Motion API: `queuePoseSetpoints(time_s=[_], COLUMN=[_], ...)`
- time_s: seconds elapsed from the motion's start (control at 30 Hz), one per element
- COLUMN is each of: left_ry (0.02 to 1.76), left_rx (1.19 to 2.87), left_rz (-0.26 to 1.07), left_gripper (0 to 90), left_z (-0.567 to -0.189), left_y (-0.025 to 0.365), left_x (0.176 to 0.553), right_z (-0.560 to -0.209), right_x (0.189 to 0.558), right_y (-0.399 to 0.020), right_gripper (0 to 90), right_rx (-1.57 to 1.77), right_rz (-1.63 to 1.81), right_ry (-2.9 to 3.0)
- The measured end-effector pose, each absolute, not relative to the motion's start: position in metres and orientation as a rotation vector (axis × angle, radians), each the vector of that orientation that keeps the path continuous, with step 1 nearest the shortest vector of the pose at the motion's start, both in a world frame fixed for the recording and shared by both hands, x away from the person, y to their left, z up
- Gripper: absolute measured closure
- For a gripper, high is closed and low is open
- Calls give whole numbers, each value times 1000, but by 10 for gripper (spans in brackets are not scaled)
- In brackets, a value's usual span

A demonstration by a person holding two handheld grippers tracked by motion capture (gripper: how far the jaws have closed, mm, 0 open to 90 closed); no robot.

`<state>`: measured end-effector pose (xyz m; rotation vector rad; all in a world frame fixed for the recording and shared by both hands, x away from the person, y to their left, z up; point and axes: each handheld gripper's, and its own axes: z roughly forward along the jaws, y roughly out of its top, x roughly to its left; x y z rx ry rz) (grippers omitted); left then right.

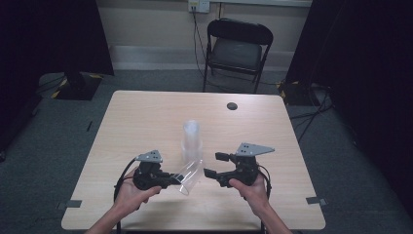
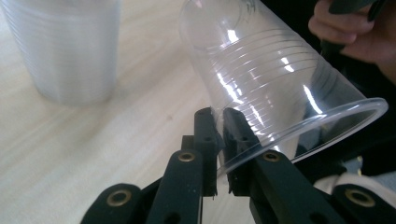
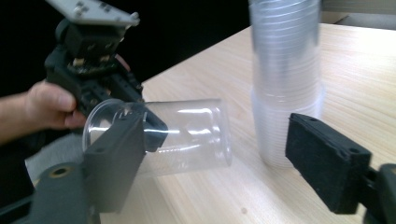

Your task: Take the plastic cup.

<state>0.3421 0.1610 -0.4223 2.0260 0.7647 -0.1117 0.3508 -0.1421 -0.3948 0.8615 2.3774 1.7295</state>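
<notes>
Low in the centre of the high view, the left claw (image 1: pixel 171 180) is clamped on the rim of a clear plastic cup (image 1: pixel 189 174), which lies tilted on its side just above the desk (image 1: pixel 146 117). The right claw (image 1: pixel 214 165), lower right of centre, gapes with nothing between its jaws. A stack of cups (image 1: pixel 191 139) stands upright just behind.

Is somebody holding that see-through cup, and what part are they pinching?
Yes. The left gripper pinches the clear plastic cup by its rim. The right gripper is open and holds nothing.
</notes>
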Motion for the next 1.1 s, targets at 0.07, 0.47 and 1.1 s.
queuePoseSetpoints(time_s=[0.07,0.47,1.1], left_ry=[768,686,670], left_rx=[2054,2188,2205], left_rz=[-119,-189,-299], left_gripper=[850,851,852], left_z=[-424,-420,-418], left_y=[160,148,138], left_x=[343,347,355], right_z=[-394,-399,-394], right_x=[349,339,326], right_y=[-139,-120,-97], right_gripper=[221,218,158], right_rx=[810,574,160], right_rz=[1690,1551,1268], right_ry=[2407,2549,2690])
